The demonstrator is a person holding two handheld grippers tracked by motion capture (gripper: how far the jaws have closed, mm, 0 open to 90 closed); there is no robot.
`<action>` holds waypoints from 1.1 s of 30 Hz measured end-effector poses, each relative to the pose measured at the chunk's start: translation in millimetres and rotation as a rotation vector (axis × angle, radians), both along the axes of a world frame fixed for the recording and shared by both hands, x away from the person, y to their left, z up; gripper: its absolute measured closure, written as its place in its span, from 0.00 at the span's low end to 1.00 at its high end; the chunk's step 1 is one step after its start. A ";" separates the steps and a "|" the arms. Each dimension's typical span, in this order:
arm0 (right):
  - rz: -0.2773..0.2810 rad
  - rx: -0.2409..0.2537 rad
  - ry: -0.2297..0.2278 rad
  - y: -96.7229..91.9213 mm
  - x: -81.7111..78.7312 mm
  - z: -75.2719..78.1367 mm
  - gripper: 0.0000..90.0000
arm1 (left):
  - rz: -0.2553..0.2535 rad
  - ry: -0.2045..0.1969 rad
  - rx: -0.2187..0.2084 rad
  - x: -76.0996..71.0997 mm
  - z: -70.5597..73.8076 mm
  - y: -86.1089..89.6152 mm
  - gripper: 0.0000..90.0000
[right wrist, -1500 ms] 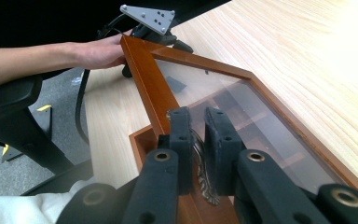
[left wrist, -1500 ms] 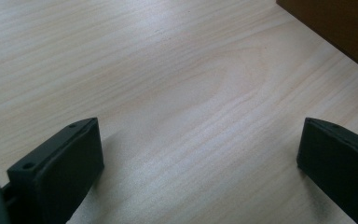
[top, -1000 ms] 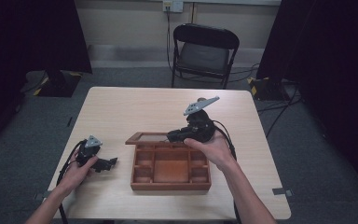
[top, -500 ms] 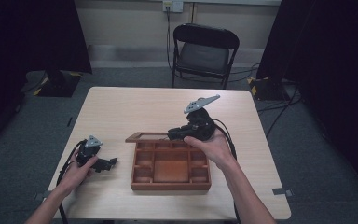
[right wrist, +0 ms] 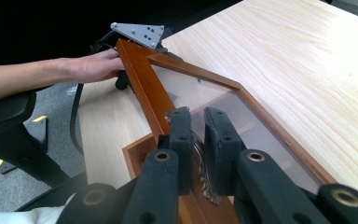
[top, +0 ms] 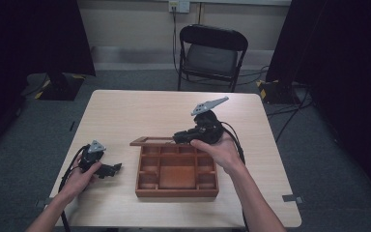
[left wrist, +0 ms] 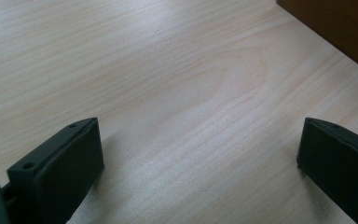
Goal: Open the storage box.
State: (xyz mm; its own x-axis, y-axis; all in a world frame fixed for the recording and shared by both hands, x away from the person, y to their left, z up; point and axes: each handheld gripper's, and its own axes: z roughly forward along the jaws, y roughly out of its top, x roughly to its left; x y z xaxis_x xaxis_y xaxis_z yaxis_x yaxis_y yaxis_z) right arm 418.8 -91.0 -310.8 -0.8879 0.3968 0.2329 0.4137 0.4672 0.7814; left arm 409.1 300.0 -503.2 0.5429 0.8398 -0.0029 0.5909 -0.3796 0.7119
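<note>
- The wooden box (top: 176, 192) sits on my side of the table (top: 140, 108), a little right of the middle. Its glass-paned lid (top: 152, 142) is tipped up off the far edge and slants out to the left.
- In the right gripper view, the right gripper (right wrist: 197, 114) is clamped on the small metal clasp (right wrist: 200, 163) on the lid's wooden frame (right wrist: 144, 88). The jaws are almost together, with only the clasp between them.
- Compared with the picture from a second ago, almost nothing has changed. The lid is at the same raised angle and the right gripper (top: 178, 137) is in the same spot over the box's far edge.
- I take that to mean the opening has paused partway. The lid is up but not laid back, so the swing remains to be finished.
- The left gripper (top: 116, 167) rests on the table left of the box and has not shifted. In its own view its jaws stand wide apart over bare wood with nothing between them, and a corner of the box (left wrist: 340, 28) sits just beyond.
- Count: one box, one lid, one clasp, two grippers, one table and one folding chair (top: 212, 53) behind it.
- The box has small compartments around a larger middle one. I cannot count them reliably, and they look empty.
</note>
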 end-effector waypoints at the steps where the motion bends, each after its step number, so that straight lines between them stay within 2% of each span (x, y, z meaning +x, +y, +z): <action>1: 0.000 0.001 0.000 -0.1 0.2 0.0 0.91 | 0.001 0.000 -0.001 0.0 0.0 0.0 0.00; 18: -0.002 0.003 0.016 -0.3 5.4 3.0 0.91 | 0.001 -0.001 -0.002 0.0 0.0 -0.1 0.00; 33: 0.002 0.016 0.006 -0.6 11.2 6.1 0.92 | 0.000 0.000 0.000 0.0 0.0 0.0 0.00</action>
